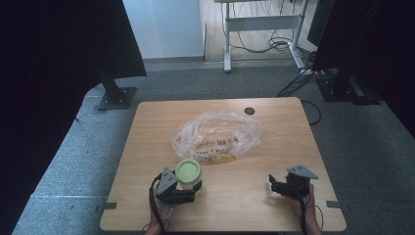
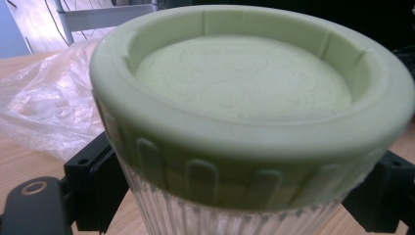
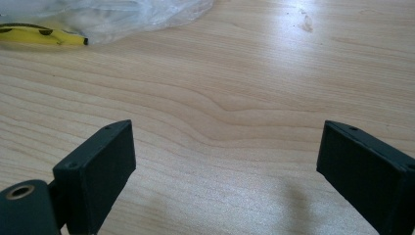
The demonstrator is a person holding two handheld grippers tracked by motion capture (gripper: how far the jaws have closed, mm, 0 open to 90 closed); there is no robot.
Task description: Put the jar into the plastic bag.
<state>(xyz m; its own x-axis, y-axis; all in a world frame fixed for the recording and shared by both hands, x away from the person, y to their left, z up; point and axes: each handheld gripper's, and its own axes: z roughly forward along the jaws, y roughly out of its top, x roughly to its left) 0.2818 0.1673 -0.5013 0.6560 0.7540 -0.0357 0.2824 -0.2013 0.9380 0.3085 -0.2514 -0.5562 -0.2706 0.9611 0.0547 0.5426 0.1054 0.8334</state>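
Note:
A ribbed clear jar with a pale green lid (image 1: 188, 172) stands near the table's front left. My left gripper (image 1: 193, 188) is shut on the jar's body just under the lid. In the left gripper view the lid (image 2: 244, 98) looms close, and the black jaws press against the ribbed wall from both sides. My right gripper (image 1: 274, 183) hovers low over bare wood at the front right, open, with nothing between its fingers (image 3: 98, 166). A crumpled clear plastic bag (image 1: 215, 134) lies mid-table with a yellow, banana-like item (image 1: 220, 157) at its near edge.
The wooden table (image 1: 274, 142) has a small black round disc (image 1: 250, 110) near its far edge. The bag (image 3: 122, 14) and the yellow item (image 3: 39, 35) lie ahead and to the left of the right gripper. Dark curtains, stands and cables surround the table on grey carpet.

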